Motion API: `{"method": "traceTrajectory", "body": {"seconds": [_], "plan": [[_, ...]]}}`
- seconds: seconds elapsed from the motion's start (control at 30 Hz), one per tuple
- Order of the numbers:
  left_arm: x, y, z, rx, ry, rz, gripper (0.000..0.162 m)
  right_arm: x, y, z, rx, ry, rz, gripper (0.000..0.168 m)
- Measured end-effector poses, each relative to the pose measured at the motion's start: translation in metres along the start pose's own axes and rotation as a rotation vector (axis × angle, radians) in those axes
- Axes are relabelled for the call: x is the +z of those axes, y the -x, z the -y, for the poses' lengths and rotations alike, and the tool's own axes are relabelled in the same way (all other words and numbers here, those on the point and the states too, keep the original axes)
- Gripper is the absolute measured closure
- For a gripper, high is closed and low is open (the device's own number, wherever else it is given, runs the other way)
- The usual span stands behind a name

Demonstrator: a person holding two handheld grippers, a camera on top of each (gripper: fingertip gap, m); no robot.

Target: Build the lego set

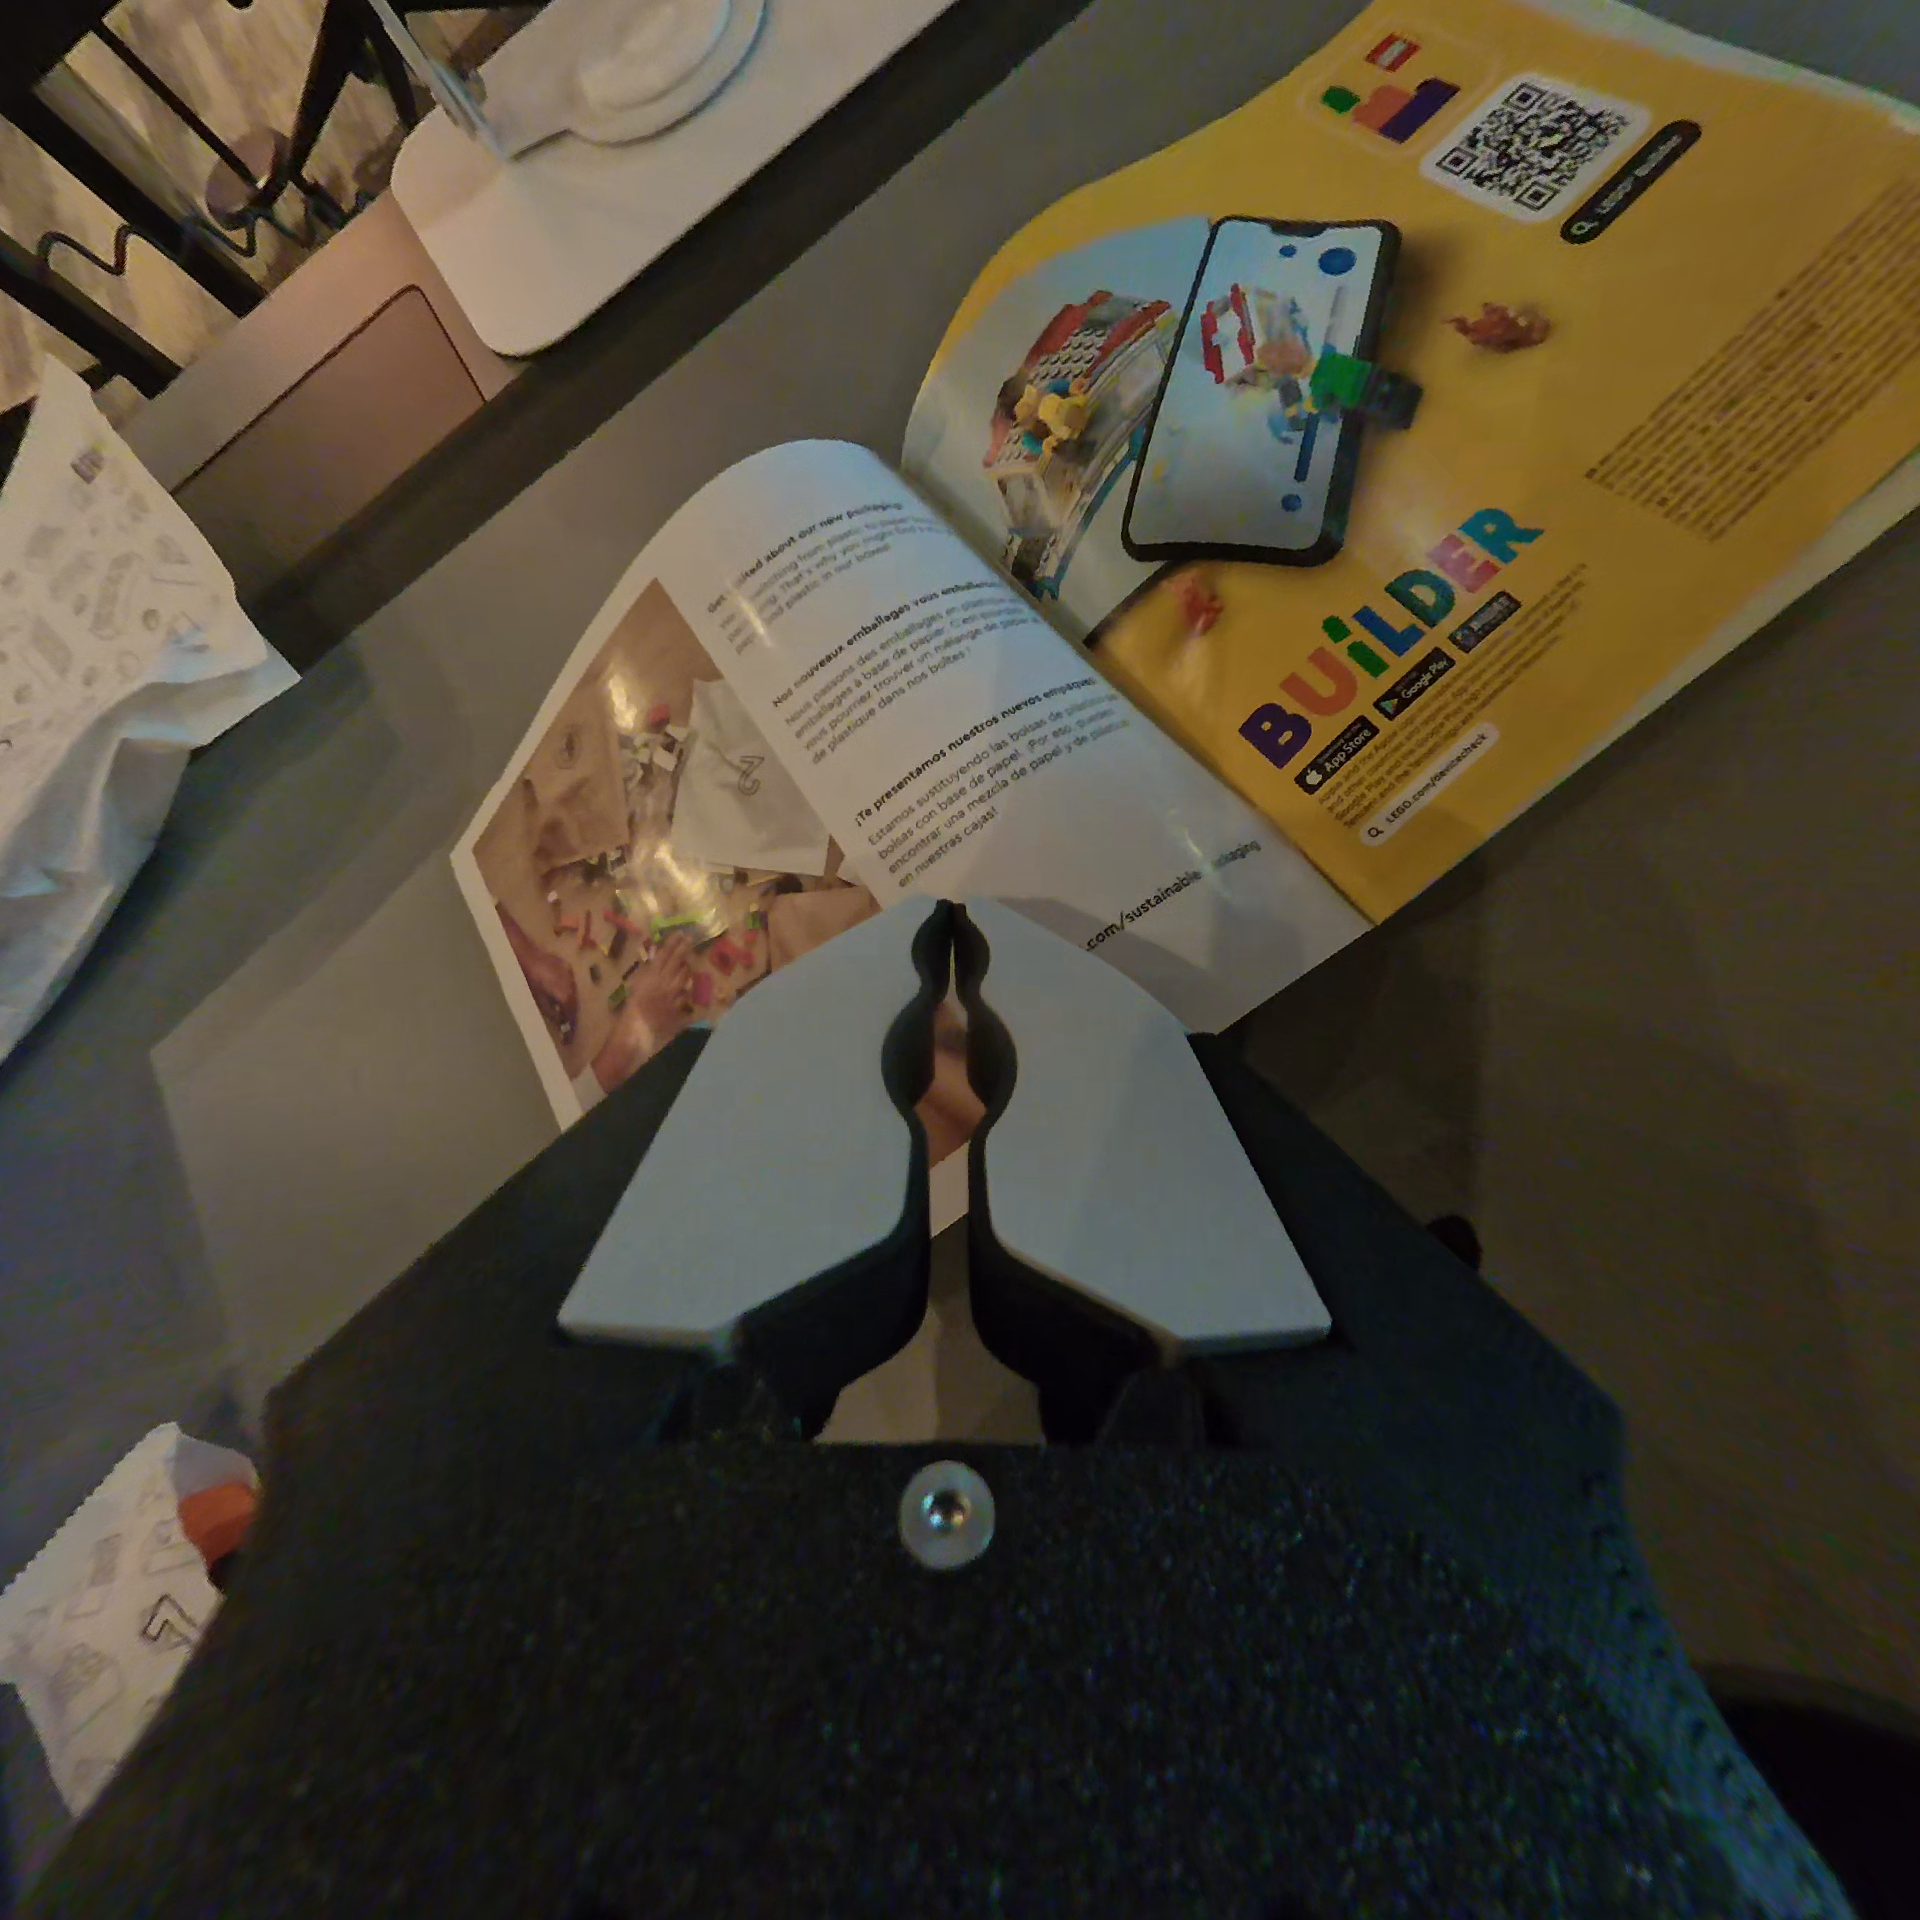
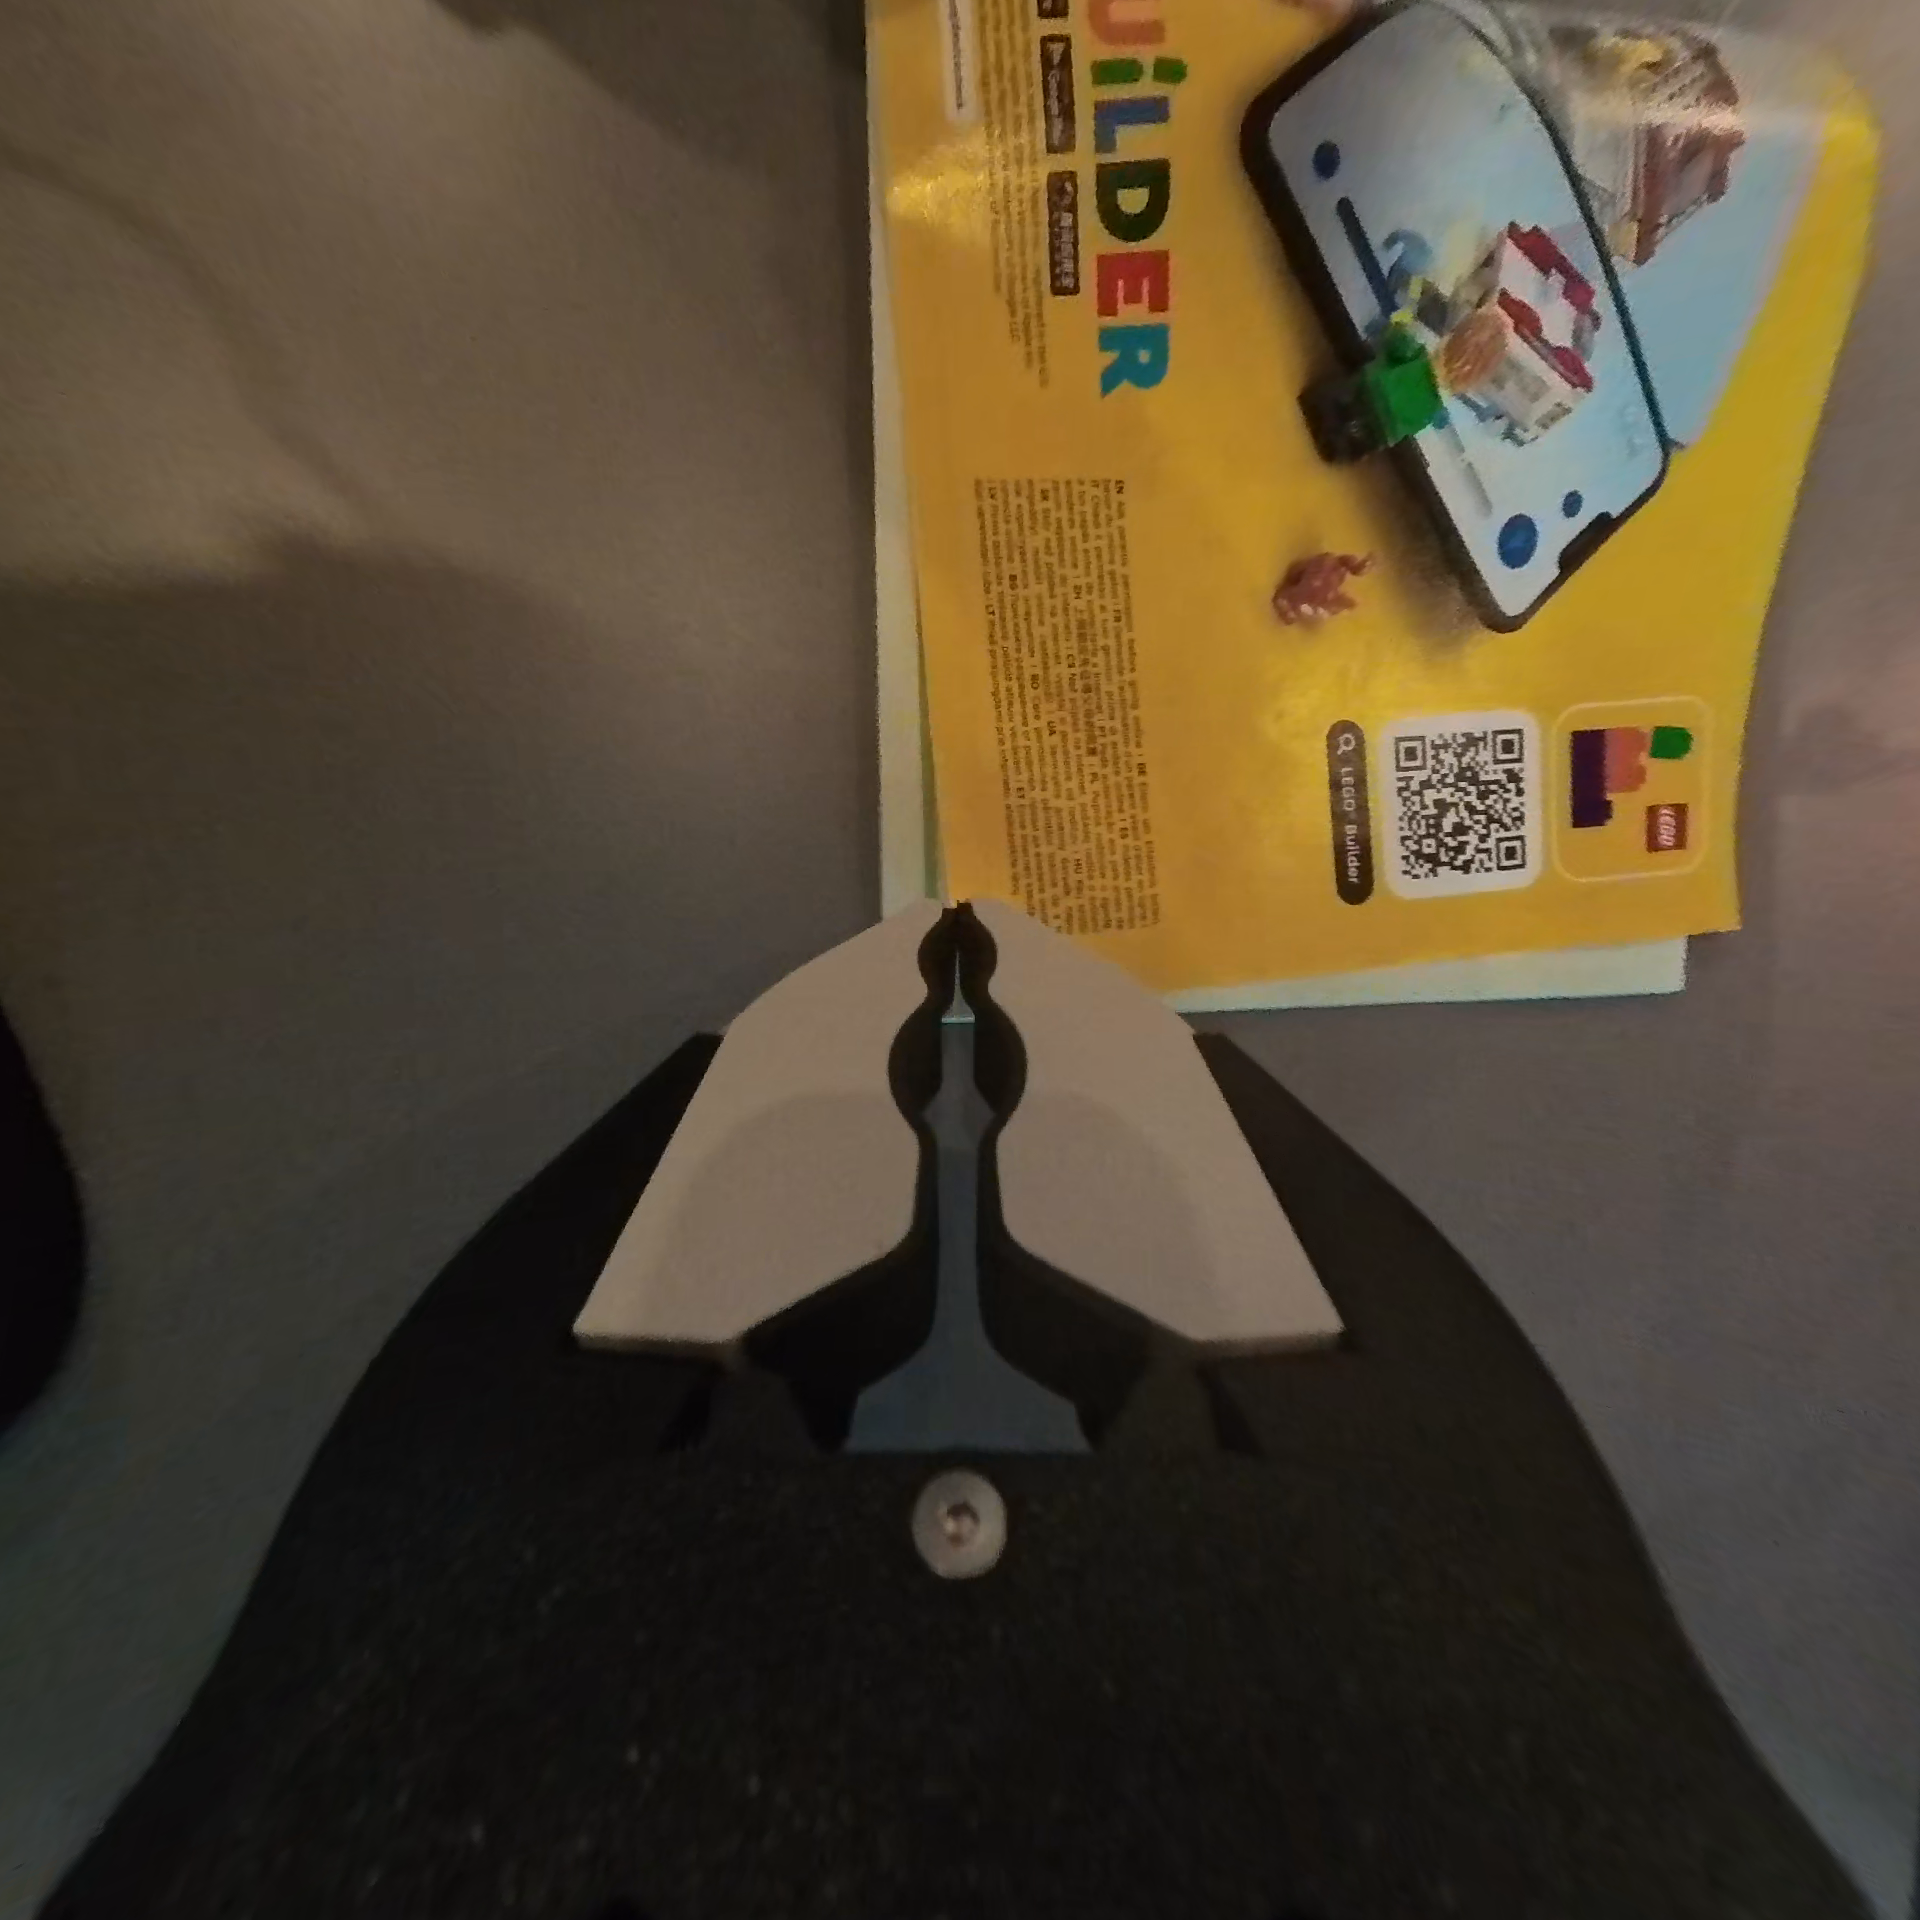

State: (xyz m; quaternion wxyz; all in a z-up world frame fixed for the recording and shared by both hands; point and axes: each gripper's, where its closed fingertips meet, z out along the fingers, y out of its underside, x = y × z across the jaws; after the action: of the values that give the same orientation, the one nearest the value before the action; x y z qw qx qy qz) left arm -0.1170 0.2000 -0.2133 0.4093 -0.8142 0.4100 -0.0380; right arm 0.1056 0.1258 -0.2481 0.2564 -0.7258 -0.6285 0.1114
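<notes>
Mostly the grey worktop (image 2: 416,623) is bare around the open instruction booklet (image 1: 1039,675), which lies flat with its yellow page (image 2: 1195,623) and white page (image 1: 935,644) facing up. Beyond the booklet's far edge the worktop ends at a dark strip, with a white stand base (image 1: 540,208) just past it. Crumpled white paper bags (image 1: 94,665) sit off the booklet's white-page side, one more (image 1: 114,1579) nearer the camera. The left gripper (image 1: 951,914) has its fingers (image 1: 810,1122) pressed together at the tips, over the white page's near edge; whether they pinch it, I cannot tell. The right gripper (image 2: 958,914) also has its fingers (image 2: 800,1143) closed together, tips at the yellow page's corner, contact unclear.
</notes>
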Motion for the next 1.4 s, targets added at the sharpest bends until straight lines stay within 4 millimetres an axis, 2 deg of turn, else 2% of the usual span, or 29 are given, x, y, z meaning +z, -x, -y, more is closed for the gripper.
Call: {"method": "traceTrajectory", "body": {"seconds": [0.17,0.33,0.5,0.7,0.8,0.9,1.0,1.1,1.17,1.2,1.27,1.4], "plan": [[-0.002,-0.002,0.004,0.009,-0.018,-0.003,0.162,-0.008,-0.005,0.006,0.012,-0.028,-0.022,0.168],[-0.003,-0.014,0.011,0.016,-0.049,-0.045,0.162,-0.018,-0.007,0.015,0.002,-0.06,-0.067,0.168],[-0.008,-0.047,0.032,0.055,-0.111,-0.169,0.147,-0.027,-0.008,0.033,-0.022,-0.098,-0.114,0.168],[-0.011,-0.106,0.064,0.176,-0.178,-0.334,0.133,-0.035,-0.009,0.055,-0.044,-0.143,-0.144,0.168],[-0.005,-0.134,0.08,0.225,-0.209,-0.387,0.13,-0.041,-0.012,0.067,-0.042,-0.179,-0.16,0.168],[0.014,-0.154,0.09,0.27,-0.211,-0.394,0.131,-0.046,-0.016,0.074,-0.038,-0.193,-0.172,0.168],[0.038,-0.16,0.082,0.378,-0.129,-0.341,0.124,-0.041,-0.013,0.056,-0.03,-0.118,-0.138,0.168],[0.036,-0.161,0.081,0.368,-0.135,-0.354,0.127,-0.029,-0.002,0.021,-0.023,-0.029,-0.087,0.168],[0.034,-0.158,0.078,0.351,-0.135,-0.35,0.127,-0.021,0.008,0.006,-0.015,-0.019,-0.049,0.166],[0.033,-0.156,0.076,0.341,-0.134,-0.349,0.127,-0.018,0.012,0.001,-0.005,-0.017,-0.033,0.146],[0.031,-0.152,0.072,0.314,-0.132,-0.347,0.128,-0.012,0.014,-0.006,-0.002,0.006,-0.027,0.136],[0.024,-0.143,0.067,0.273,-0.129,-0.332,0.129,-0.005,0.008,-0.01,-0.04,0.014,-0.045,0.14]]}}
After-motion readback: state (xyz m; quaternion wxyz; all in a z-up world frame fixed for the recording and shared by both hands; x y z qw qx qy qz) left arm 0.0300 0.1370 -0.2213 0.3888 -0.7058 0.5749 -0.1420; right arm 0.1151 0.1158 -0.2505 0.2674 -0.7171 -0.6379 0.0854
